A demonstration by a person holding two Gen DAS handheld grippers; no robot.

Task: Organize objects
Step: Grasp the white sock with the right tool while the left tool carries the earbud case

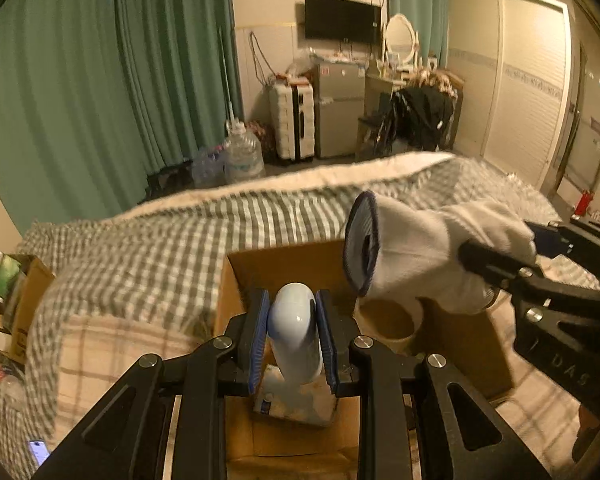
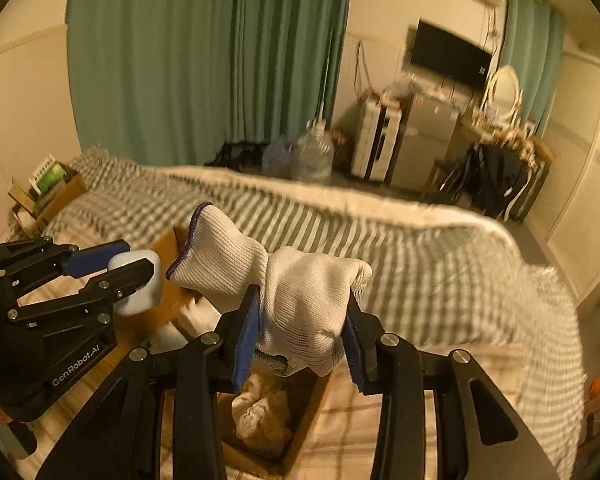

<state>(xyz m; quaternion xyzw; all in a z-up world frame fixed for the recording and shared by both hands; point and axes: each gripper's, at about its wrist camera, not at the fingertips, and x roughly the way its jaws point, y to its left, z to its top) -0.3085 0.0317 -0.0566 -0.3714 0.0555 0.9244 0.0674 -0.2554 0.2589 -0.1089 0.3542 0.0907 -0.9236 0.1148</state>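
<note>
Two grippers over a cardboard box (image 1: 472, 344) on a checked bedspread (image 1: 148, 248). Left gripper (image 1: 293, 332), lower centre of the left wrist view: clamped on a pale blue-white rounded bottle (image 1: 296, 332), blue pads pressed to both its sides, above the open box. Right gripper (image 2: 300, 340), lower centre of the right wrist view: clamped on a bunched white knit glove (image 2: 300, 300) with a dark-trimmed cuff pointing up and left. In the left wrist view, glove at right of centre above the box. Inside the box: a tan cup (image 1: 388, 320) and crumpled whitish material (image 2: 260, 416). Green curtains (image 1: 100, 80) across the upper left.
</note>
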